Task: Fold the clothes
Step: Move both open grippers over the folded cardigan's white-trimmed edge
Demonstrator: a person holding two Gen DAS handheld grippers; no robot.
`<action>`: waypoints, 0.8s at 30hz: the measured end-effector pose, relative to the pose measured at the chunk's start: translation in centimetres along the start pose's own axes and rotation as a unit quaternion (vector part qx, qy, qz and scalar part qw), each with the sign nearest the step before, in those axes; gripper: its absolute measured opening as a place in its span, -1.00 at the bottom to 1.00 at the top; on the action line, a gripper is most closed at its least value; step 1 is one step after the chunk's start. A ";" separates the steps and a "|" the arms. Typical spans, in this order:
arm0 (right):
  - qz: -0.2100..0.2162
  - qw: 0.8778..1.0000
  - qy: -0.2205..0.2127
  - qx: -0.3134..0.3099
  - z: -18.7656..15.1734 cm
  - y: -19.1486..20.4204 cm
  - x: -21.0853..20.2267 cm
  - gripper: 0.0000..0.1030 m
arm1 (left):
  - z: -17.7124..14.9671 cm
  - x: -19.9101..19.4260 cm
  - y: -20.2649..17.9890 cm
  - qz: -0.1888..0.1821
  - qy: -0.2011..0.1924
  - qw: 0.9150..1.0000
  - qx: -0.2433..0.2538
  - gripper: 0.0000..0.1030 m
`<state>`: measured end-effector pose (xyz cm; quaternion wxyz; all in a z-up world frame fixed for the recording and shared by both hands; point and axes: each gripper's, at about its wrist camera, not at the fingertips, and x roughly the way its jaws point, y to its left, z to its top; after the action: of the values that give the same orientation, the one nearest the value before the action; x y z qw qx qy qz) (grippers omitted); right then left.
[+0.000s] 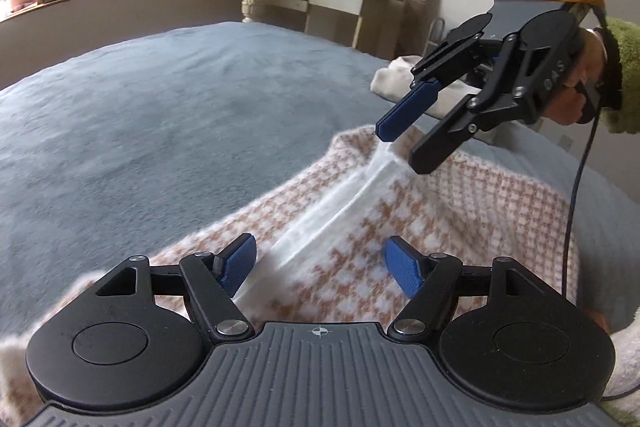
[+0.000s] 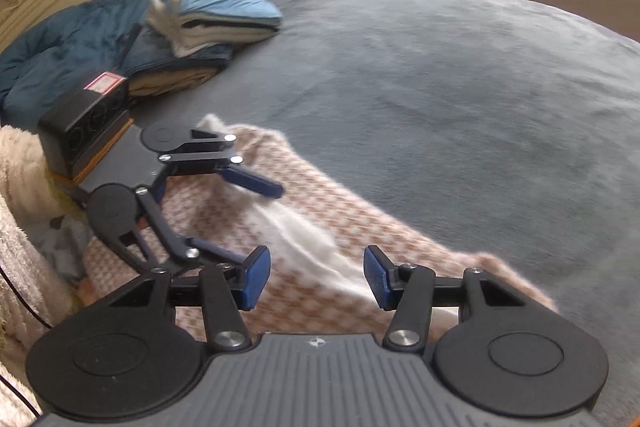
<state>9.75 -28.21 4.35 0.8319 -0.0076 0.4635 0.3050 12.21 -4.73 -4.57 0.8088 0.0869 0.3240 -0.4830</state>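
Now, closest to us in the left wrist view, our left hand-held gripper (image 1: 320, 267) stands with its jaws apart and nothing pinched; the white ribbed band (image 1: 340, 211) of the checked sweater (image 1: 460, 219) passes just under the gap, nearer the left pad. That band is the relation our next move turns on: its long axis runs from the lower middle of the frame up toward the upper right, straight along the line between our two tools. Further up that line, our right hand-held gripper (image 1: 396, 147) hangs at the band's far end, fingertips spread on either side of a raised peak of white cloth; we judge the pads are not pressing, though the blur leaves some doubt. In the right wrist view its own pads (image 2: 256, 283) stand apart with the band (image 2: 320, 251) between and below them.

So the sweater lies spread on the bed (image 1: 160, 99), directly beneath both tools, in the lower right of the left view. We judge the left is nearer the band's near end, the right nearer its far end. Beyond, at upper left in the right view, folded clothes (image 2: 216, 23) sit stacked.
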 end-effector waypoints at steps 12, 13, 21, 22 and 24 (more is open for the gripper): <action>-0.044 0.998 0.033 -0.038 -1.1 -2.4 1.2 0.08 | 0.0 1.8 0.0 0.006 0.023 1.000 0.001 0.51; -0.043 0.997 0.036 -0.048 -1.1 -2.2 1.4 0.08 | 0.0 1.7 0.1 0.007 0.023 1.000 -0.002 0.51; -0.114 0.992 -0.034 0.052 -3.5 -4.8 -1.5 0.11 | 0.1 -0.1 0.6 0.039 0.017 0.998 -0.049 0.51; -0.123 0.988 -0.046 0.079 -4.3 -5.3 -2.1 0.11 | 0.0 -0.7 0.7 0.049 0.012 0.997 -0.056 0.51; -0.137 0.980 -0.065 0.127 -6.0 -6.2 -3.2 0.11 | -0.4 -2.1 1.0 0.069 0.003 0.995 -0.075 0.51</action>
<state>7.13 -36.63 1.69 0.8886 0.0545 0.4376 0.1264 12.25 -2.53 -3.77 0.8437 0.0492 0.3549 -0.3998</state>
